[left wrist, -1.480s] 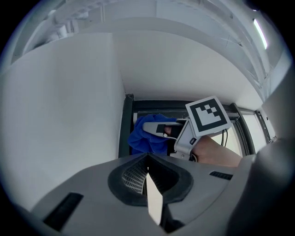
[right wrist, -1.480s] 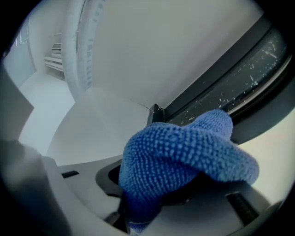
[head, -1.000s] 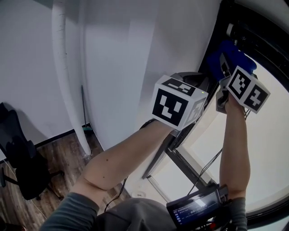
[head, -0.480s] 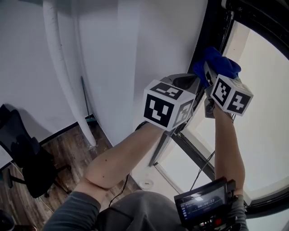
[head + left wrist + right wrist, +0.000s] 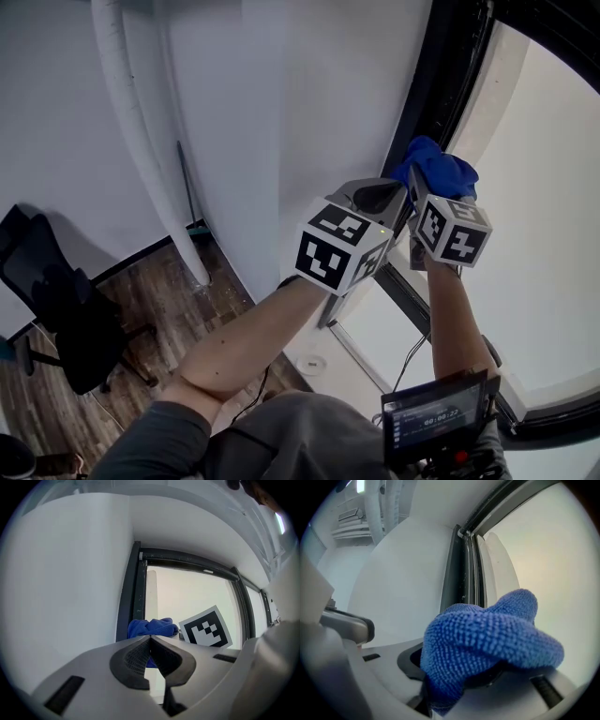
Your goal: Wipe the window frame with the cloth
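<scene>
Cloth (image 5: 487,639), soft and light, is pinched mid-bunch by the right gripper (image 5: 419,192) beside the window frame (image 5: 461,569); left gripper (image 5: 150,644) closed, empty.

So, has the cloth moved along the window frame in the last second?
Yes. In the head view the cloth has slid down the black frame, away from its top corner.
</scene>
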The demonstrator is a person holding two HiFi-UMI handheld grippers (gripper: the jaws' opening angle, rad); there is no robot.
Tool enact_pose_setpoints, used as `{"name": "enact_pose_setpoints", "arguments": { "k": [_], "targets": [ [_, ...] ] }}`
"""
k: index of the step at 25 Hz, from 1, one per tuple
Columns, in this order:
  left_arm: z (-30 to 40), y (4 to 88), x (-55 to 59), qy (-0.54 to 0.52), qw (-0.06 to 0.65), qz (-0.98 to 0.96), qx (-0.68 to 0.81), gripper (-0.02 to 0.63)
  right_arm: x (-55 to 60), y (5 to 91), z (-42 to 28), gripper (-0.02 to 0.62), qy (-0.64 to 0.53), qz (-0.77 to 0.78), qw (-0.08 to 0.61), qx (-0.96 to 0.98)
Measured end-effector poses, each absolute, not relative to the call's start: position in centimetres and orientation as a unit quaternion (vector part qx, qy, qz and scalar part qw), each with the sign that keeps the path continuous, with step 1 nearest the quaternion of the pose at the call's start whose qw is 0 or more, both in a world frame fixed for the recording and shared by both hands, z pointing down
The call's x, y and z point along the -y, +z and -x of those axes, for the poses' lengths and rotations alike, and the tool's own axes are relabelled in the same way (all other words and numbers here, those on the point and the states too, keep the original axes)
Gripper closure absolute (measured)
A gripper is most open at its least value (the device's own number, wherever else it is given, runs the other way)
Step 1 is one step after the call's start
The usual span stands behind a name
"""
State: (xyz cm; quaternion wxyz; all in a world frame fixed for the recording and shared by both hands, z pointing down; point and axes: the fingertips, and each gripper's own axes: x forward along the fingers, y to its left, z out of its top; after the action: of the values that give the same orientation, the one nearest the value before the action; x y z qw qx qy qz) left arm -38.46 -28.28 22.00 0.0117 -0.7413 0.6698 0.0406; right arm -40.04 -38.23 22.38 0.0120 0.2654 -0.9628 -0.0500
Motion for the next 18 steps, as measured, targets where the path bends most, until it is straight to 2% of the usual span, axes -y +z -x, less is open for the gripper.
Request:
{"name": "enact_pose_setpoints", "arguments": {
  "k": [13, 18],
  "targets": [
    [37.9, 29.3, 27.7, 0.024, 0.001, 0.733, -0.68, 0.601, 38.2, 33.7, 39.5, 0.436, -0.021, -0.264, 0.061, 0.962],
    [37.9, 33.0, 28.1, -0.02, 0.008, 0.725, -0.688, 0.601, 38.3, 37.0, 39.3, 0.436, -0.026, -0.269, 0.071, 0.96]
  ]
}}
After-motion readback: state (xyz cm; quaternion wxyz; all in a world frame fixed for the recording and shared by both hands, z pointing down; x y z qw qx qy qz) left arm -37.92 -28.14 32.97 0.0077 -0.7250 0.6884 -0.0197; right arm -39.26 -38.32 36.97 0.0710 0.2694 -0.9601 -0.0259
